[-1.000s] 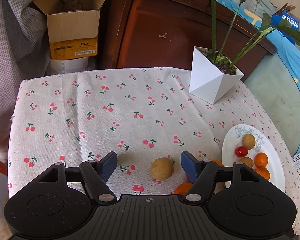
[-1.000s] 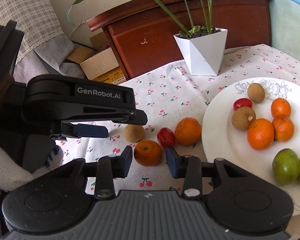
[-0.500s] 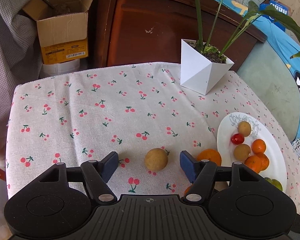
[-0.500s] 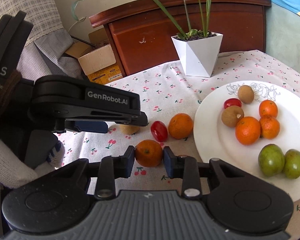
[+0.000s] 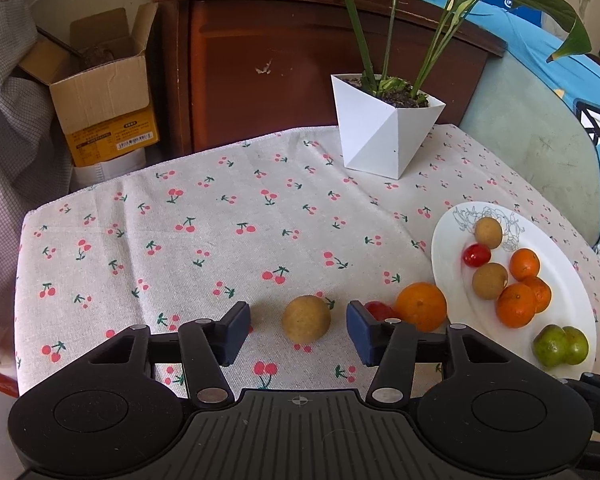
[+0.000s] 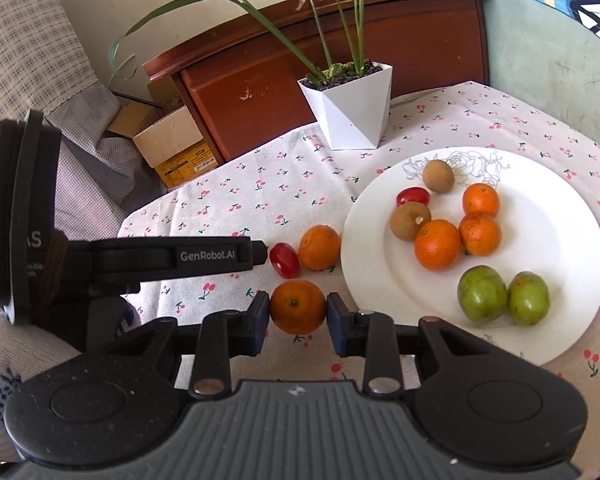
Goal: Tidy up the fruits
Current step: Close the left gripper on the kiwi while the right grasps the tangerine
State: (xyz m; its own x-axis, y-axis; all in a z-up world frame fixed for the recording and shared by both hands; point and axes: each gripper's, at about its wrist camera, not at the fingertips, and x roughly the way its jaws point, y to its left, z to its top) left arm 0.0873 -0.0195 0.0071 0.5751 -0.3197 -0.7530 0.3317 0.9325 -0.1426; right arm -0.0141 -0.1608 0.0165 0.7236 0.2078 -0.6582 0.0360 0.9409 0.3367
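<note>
My left gripper [image 5: 298, 332] sits low over the cherry-print tablecloth [image 5: 228, 240] with its blue pads spread wide, holding nothing. The tan longan [image 5: 306, 319] lies on the cloth between them, touching neither pad — I judge I have lined up on it so that one squeeze will take it. Just past my right-hand pad a cherry tomato [image 5: 380, 310] peeks out beside a loose mandarin [image 5: 421, 306], both on the cloth, just short of the white plate [image 5: 572, 320].

From the right wrist view, the body of my left gripper crosses the frame at the left, and its side reads "GenRobot.AI" in white. Behind it an open cardboard box [image 6: 172, 148] carries a yellow label with print too small to read.

My right gripper [image 6: 298, 314] has closed in on a small mandarin [image 6: 297, 306]: both pads press its sides. Whether it is lifted or resting on the cloth I cannot tell. I grip it across the middle, stem end facing me, which should keep a round fruit from rolling out.

To the right, the plate holds what is sorted — two longans [image 6: 410, 220], a cherry tomato, three mandarins [image 6: 437, 245] and two green fruits [image 6: 482, 294] near the front rim. There is bare plate in front of the mandarins, and I reckon that is where mine should go. A white faceted planter [image 6: 350, 114] stands behind, well apart from the fruit.
</note>
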